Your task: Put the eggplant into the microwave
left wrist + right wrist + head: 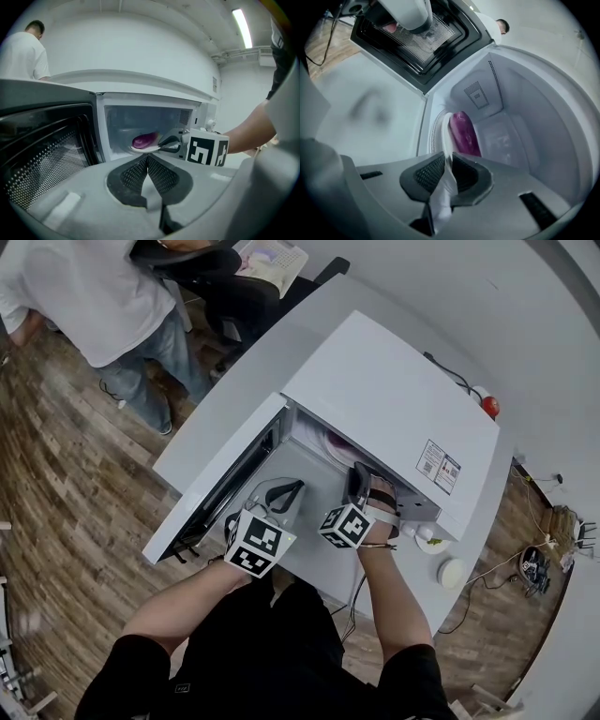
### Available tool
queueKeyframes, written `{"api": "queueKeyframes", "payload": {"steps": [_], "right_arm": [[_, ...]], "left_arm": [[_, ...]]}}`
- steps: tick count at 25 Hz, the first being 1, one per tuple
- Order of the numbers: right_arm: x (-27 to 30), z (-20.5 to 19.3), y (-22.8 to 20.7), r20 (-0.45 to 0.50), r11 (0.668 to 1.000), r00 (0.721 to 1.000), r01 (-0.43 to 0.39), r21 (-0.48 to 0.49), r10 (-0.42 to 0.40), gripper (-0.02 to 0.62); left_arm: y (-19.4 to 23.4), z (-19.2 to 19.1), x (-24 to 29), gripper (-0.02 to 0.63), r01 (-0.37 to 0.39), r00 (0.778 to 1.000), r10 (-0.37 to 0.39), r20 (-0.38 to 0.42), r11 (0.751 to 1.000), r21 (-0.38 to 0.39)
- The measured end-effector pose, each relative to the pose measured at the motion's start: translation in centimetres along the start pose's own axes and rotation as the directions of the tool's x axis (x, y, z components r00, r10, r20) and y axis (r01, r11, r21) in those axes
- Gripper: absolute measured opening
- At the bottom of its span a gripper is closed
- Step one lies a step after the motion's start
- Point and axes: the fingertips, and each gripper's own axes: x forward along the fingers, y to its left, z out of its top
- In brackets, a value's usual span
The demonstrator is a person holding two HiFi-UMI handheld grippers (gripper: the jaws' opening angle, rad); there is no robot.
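The purple eggplant lies on a white plate inside the open white microwave. My right gripper is shut on the plate's near rim and reaches into the cavity. In the left gripper view the eggplant and plate sit low in the cavity, with the right gripper at the plate's right edge. My left gripper is shut with nothing between its jaws. It hovers in front of the opening, beside the right gripper and just to its left.
The microwave door hangs open to the left, with its mesh window facing in. A person in a white shirt stands at the back left by a chair. A red knob, small white items and cables lie to the right of the microwave.
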Motion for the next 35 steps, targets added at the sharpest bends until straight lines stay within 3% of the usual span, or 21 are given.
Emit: {"api": "queueKeyframes", "payload": {"steps": [13, 20, 27, 35], "right_arm": [[-0.6, -0.4, 0.9, -0.006, 0.999, 0.999, -0.034, 0.025, 0.034, 0.055], [-1.2, -0.2, 1.0, 0.017, 0.999, 0.999, -0.029, 0.038, 0.029, 0.109], [-1.4, -0.1, 0.6, 0.038, 0.998, 0.999, -0.008, 0.065, 0.005, 0.031], [0.0, 0.5, -0.3, 0.025, 0.994, 1.0, -0.014, 0.108, 0.012, 0.029]], "left_arm": [[-0.2, 0.0, -0.2, 0.008, -0.003, 1.0, 0.003, -0.002, 1.0, -0.006], [-0.3, 0.1, -0.4, 0.008, -0.004, 1.0, 0.004, -0.003, 1.0, -0.007], [-0.2, -0.1, -0.3, 0.008, -0.002, 1.0, 0.002, -0.007, 1.0, -0.005], [-0.2, -0.1, -0.3, 0.008, 0.0, 1.0, 0.0, -0.006, 1.0, -0.003]]}}
